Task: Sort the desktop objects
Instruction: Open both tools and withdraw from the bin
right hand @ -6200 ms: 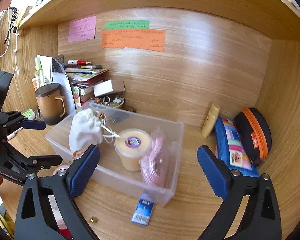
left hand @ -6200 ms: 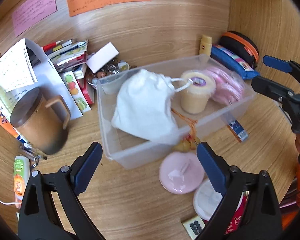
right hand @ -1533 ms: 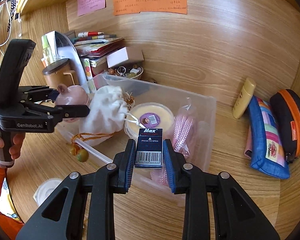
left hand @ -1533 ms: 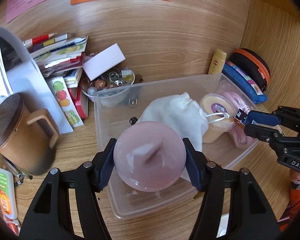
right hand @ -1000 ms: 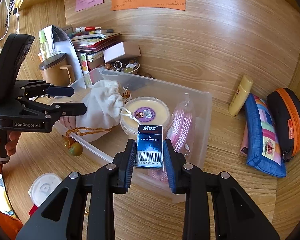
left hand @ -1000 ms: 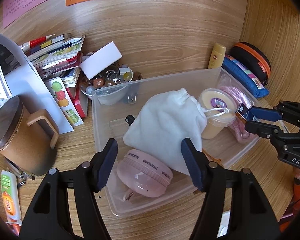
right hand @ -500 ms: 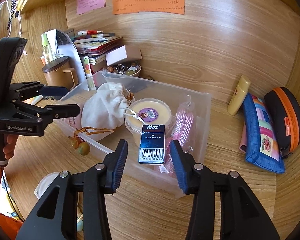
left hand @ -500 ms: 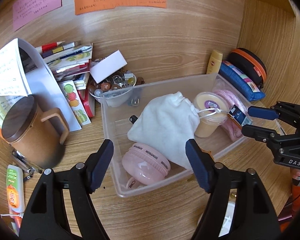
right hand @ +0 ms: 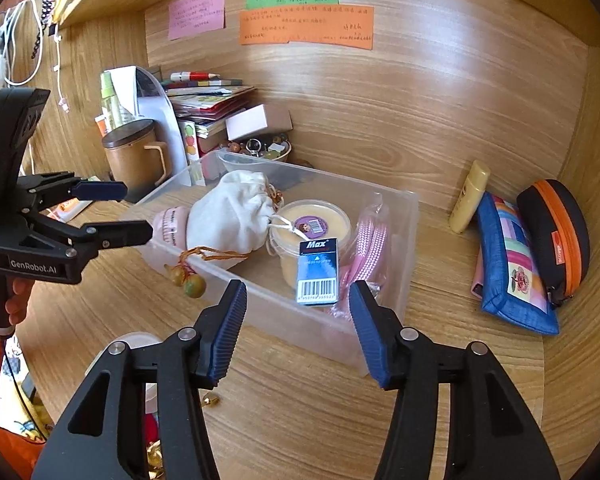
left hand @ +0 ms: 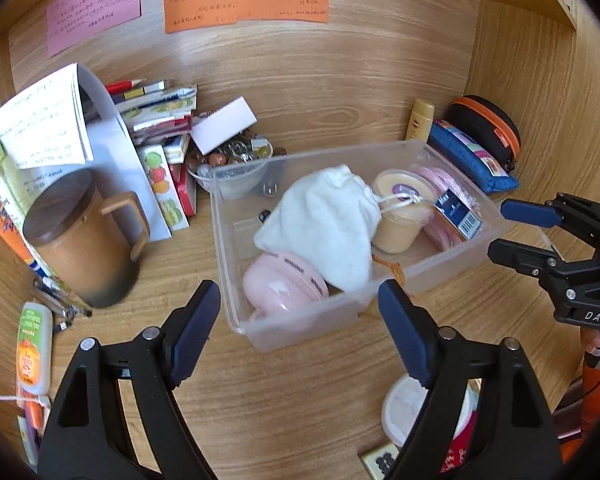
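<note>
A clear plastic bin (left hand: 236, 322) holds a white drawstring pouch (left hand: 320, 224), a pink round case (left hand: 280, 286), a yellow tub (left hand: 400, 200), a pink cord bundle (right hand: 370, 236) and a blue staples box (right hand: 317, 272). The staples box leans on the tub and the cord. My left gripper (left hand: 300, 320) hangs over the bin's near corner, its jaws opening with nothing between them. My right gripper (right hand: 298, 312) sits just short of the staples box, jaws opening and empty. Each gripper also shows in the other view: the right gripper (left hand: 516, 236) and the left gripper (right hand: 120, 212).
A brown lidded mug (left hand: 80, 240), a stack of books and papers (left hand: 152, 120) and a bowl of trinkets (left hand: 236, 152) stand left and behind the bin. A yellow tube (right hand: 468, 196), blue pencil case (right hand: 512, 264) and black-orange case (right hand: 556, 232) lie right. A white lid (left hand: 404, 412) lies near the front.
The left gripper let go of the pink case, which now lies in the bin. The right gripper released the staples box into the bin. Both jaws widened and drew back.
</note>
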Available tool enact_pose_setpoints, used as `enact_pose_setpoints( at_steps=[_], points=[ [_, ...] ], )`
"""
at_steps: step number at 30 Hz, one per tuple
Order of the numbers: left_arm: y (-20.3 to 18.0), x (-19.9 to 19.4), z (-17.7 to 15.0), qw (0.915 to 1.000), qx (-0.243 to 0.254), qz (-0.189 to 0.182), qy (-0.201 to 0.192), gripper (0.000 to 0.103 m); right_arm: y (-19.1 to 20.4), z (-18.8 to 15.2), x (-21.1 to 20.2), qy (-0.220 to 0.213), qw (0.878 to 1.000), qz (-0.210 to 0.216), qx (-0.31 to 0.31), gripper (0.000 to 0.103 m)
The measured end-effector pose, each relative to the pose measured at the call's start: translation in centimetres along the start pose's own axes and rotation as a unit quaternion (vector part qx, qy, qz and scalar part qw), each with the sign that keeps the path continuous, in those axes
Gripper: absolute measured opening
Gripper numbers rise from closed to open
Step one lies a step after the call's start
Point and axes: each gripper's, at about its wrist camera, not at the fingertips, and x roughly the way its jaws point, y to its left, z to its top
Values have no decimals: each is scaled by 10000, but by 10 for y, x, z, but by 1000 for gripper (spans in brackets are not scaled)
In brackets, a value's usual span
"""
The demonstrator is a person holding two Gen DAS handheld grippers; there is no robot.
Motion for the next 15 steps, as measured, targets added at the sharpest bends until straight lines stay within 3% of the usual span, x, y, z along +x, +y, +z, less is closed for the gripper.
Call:
enact_pose_setpoints(
  at_steps=[2, 5, 15],
  points=[
    [-5, 1, -6, 10000, -1, -44, 60, 82, 3, -3, -4, -50, 10000, -2, -12, 57],
    [-13, 3, -13, 10000, 42, -22, 81, 91, 7, -9, -9, -87, 10000, 14, -37, 60],
    [-28, -3, -25, 10000, 9, -19, 79, 91, 10, -33, -15, 14, 9997, 260, 3, 60]
  ],
)
